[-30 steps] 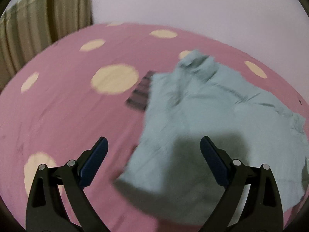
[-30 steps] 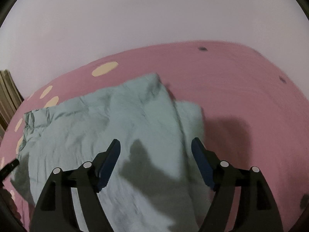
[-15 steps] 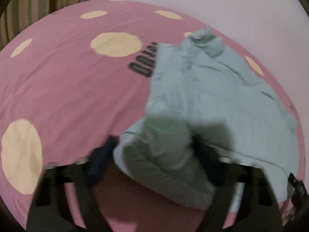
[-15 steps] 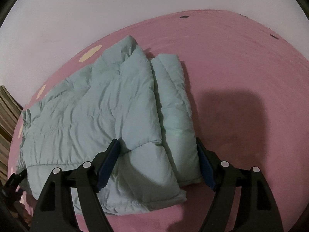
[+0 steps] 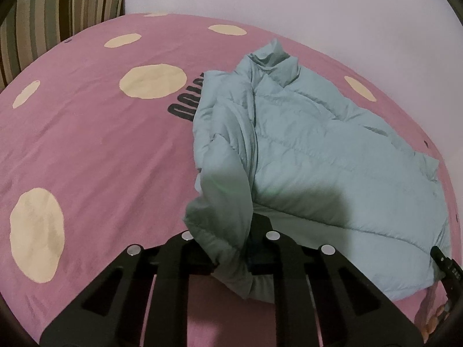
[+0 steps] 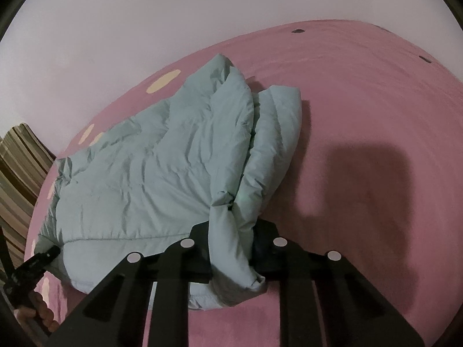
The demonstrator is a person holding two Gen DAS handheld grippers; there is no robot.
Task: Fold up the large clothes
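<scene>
A pale blue-green puffy jacket [image 5: 318,156] lies on a pink bed sheet with cream dots [image 5: 86,159]. My left gripper [image 5: 228,248] is shut on the near left corner of the jacket, and the cloth bunches up between its fingers. In the right wrist view the same jacket [image 6: 150,173] lies left of centre, with a folded sleeve along its right edge. My right gripper [image 6: 231,248] is shut on the jacket's near right corner. Each gripper's tip shows at the edge of the other view, the right one [image 5: 445,266] and the left one [image 6: 34,263].
Striped curtain [image 5: 58,8] hangs at the far left beyond the bed. A pale wall [image 6: 144,29] runs behind the bed. Black lettering [image 5: 185,107] on the sheet peeks out beside the jacket. Bare pink sheet [image 6: 376,144] lies right of the jacket.
Both grippers came down onto the jacket's near edge and closed on its two near corners. They were open above it a second ago.
</scene>
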